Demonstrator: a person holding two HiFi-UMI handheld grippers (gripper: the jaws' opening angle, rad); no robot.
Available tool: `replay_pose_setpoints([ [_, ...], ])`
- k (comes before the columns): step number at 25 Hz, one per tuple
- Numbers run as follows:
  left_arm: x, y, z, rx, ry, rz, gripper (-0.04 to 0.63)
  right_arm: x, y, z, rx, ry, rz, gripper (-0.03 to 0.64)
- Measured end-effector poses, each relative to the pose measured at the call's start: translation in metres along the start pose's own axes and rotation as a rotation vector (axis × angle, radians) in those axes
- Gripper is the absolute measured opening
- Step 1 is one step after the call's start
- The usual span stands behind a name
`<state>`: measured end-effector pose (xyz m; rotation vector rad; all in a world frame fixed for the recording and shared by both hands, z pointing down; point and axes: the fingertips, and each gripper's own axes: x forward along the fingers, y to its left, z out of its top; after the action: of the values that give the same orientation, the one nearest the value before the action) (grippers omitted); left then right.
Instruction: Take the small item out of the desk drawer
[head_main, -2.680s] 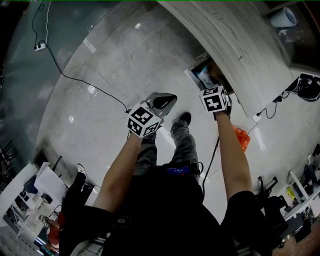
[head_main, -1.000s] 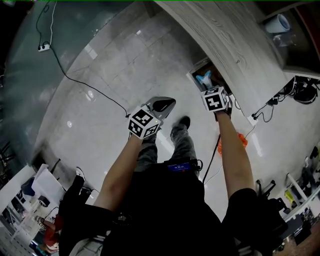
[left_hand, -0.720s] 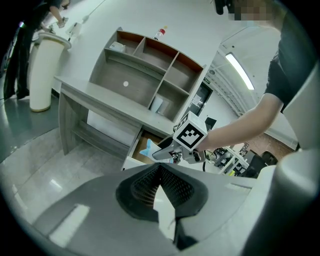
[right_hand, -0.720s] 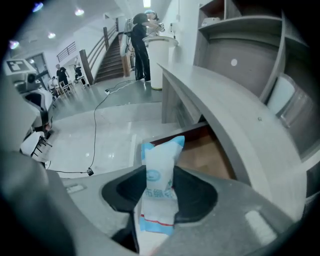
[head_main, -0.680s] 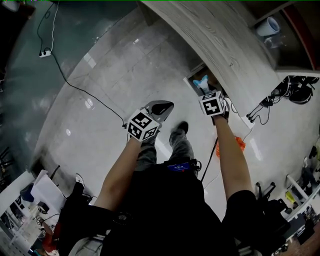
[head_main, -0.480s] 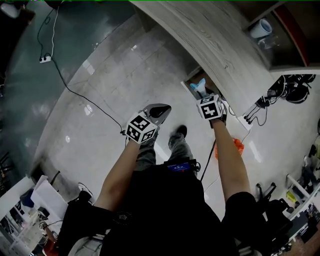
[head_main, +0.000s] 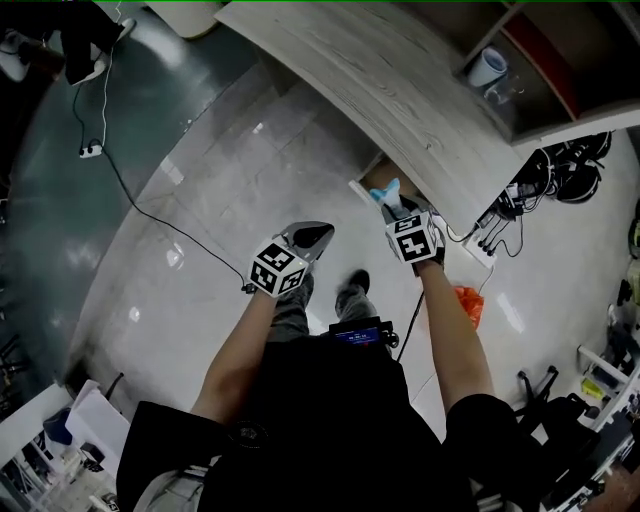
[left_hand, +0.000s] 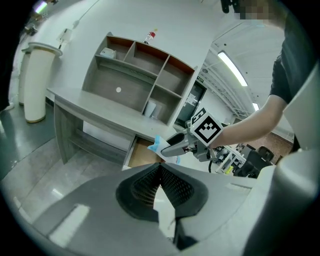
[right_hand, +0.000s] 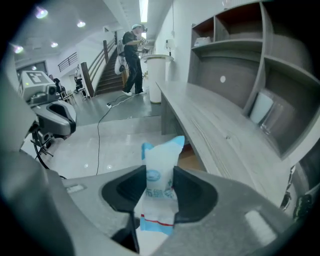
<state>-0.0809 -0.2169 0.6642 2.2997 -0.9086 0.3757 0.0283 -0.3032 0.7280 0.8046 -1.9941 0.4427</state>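
**Right gripper grips the packet over the open drawer**

Right gripper (right_hand: 159, 196) has its 2 jaws pressed on a small white and blue packet (right_hand: 162, 159), 1 pad on each flat side. The packet stands upright, with its blue top edge above the pads. In the left gripper view the packet (left_hand: 156, 145) hangs free of the drawer (left_hand: 142, 154), just above its open wooden inside. The drawer is pulled out from under the grey desk (head_main: 380, 85). In the head view the packet (head_main: 388, 189) seems to be over the front part of the drawer, but it is small there. Left gripper (left_hand: 161, 172) is off to the side over the floor (head_main: 200, 200), its jaws closed together with nothing between them.
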Motion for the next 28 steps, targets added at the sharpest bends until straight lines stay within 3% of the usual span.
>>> replay_pose_setpoints([
  [28,-0.001,-0.060,0.049,0.172,0.003,-0.132,0.002,-0.150,0.004,0.016,0.205,-0.330,-0.088,0.166],
])
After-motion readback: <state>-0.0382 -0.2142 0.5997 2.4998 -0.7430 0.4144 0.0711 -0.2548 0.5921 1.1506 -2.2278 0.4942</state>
